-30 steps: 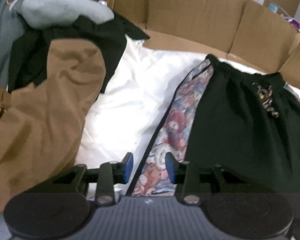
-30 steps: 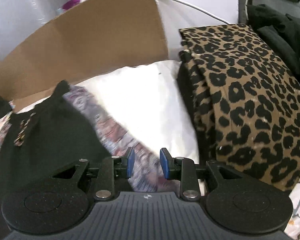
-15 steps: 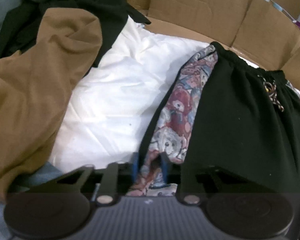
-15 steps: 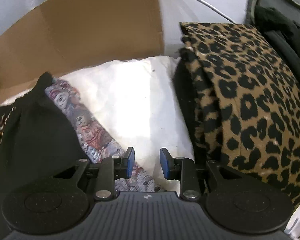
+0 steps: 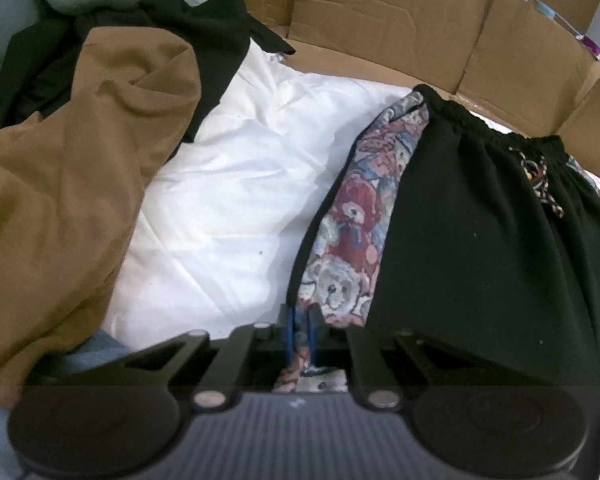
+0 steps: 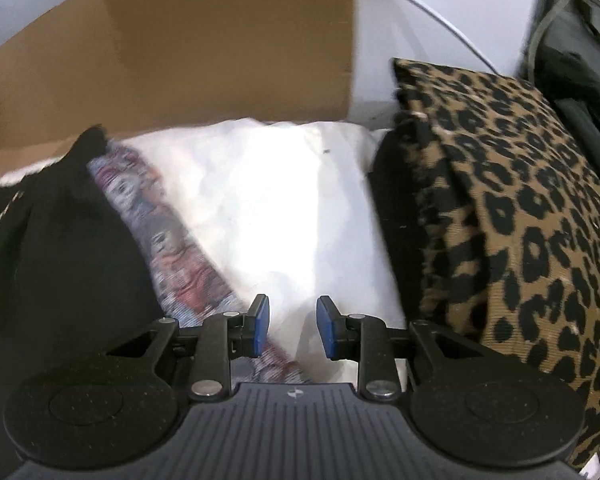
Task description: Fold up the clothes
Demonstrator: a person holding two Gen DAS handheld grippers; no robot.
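Black shorts [image 5: 480, 248] with bear-print side panel lie flat on white sheet [image 5: 228, 200]. Left gripper [image 5: 300, 320] jaws have just closed, pinching the printed hem. Right gripper [image 6: 290, 326] jaws part-open, empty, over the sheet beside the shorts' other edge. Soft, light, floppy; grab hem corners.

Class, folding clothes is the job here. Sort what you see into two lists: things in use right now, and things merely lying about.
In use:
- black shorts with teddy-bear side panel
- left gripper, shut on the panel's edge
- right gripper, open beside the shorts
- white sheet beneath

Lying about:
- brown garment
- leopard-print fabric
- cardboard box
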